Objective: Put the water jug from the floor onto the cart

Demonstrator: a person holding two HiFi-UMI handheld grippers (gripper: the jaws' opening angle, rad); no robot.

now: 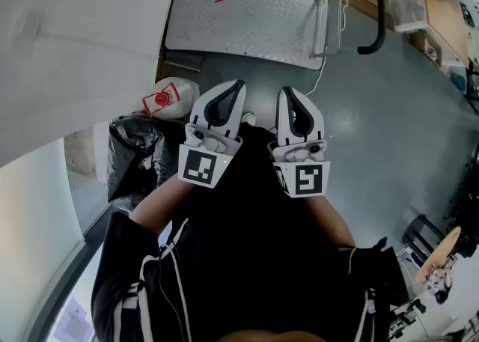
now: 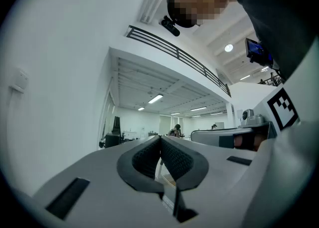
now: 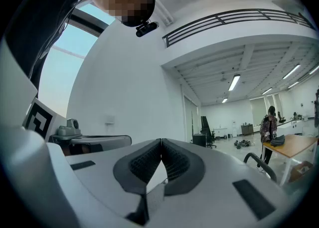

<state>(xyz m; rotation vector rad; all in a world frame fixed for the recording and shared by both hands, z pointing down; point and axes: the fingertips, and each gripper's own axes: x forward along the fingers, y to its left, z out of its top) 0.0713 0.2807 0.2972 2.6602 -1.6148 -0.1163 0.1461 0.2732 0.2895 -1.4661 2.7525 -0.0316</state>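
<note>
— What sort of place are you working in?
— You're in a big open lab or workshop hall; a railed mezzanine [image 3: 234, 20] runs above you; strip lights [image 3: 233, 82] line the white ceiling.
— And lower down?
— Under you is a smooth grey floor [image 1: 374, 131] with a metal platform cart [image 1: 239, 19]; further off you have a wooden worktable [image 3: 293, 146] and an office chair [image 3: 205, 129].

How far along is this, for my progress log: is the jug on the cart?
Done: nothing; the translucent plastic water jug with a red cap lies on the grey floor beside a black bag, off the silver metal platform cart. In hand: nothing; left claw and right claw are shut, empty. Left: grasp, lift, place it on the cart.
</note>
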